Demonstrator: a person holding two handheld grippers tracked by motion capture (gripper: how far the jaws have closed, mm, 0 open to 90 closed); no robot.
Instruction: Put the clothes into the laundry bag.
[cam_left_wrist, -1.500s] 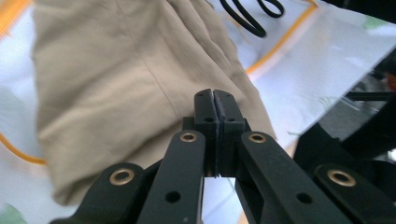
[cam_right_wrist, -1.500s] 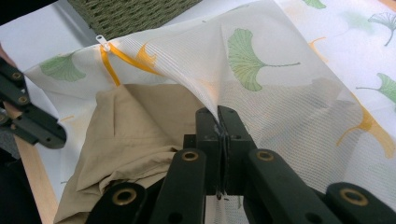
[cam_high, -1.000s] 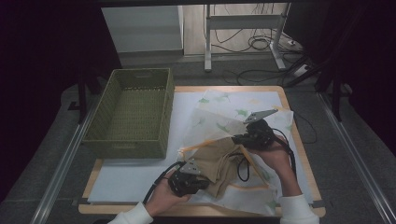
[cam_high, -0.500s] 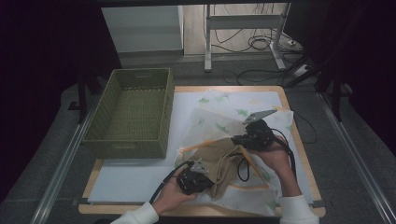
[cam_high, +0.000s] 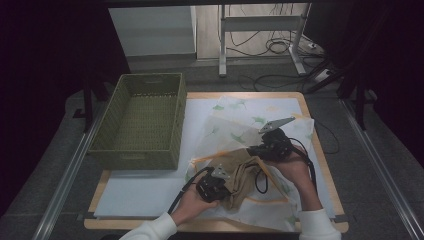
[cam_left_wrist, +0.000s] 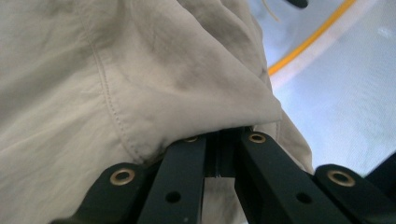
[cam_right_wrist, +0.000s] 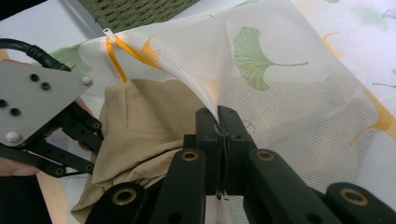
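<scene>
**Garment Half Into Mesh Bag — Risks of Slip and Snag**

Seen on the surface (cam_high: 150, 200), near its front edge: a beige garment (cam_high: 245, 175) partly tucked inside a white mesh laundry bag (cam_high: 235, 132) printed with green leaves and trimmed in orange, the olive woven basket (cam_high: 142, 120) standing just beside to the left.

Left hand-held gripper (cam_left_wrist: 223, 154) clamped shut on a fold of the garment, cloth bunched over both jaws. Right hand-held gripper (cam_right_wrist: 219, 122) pinched tight on the bag's mesh edge, lifting it as a flap above the beige cloth.

Likely trouble from here:

- Thin mesh slipping free of the right jaws if pulled hard, dropping the flap back over the opening and blocking the way in.
- Pushing the garment forward while the opening sags, so that cloth rides over the bag rather than into it.
- Fabric catching on the orange zip tape or the small white pull (cam_right_wrist: 108, 32) near the bag's corner.
- Loose beige cloth trailing outside toward the front edge of the surface, dragging the rest back out.
- Cable (cam_high: 187, 185) from the left tool tangling with the bundle.

Depth of the garment inside the bag hard to judge, probably under half.
</scene>
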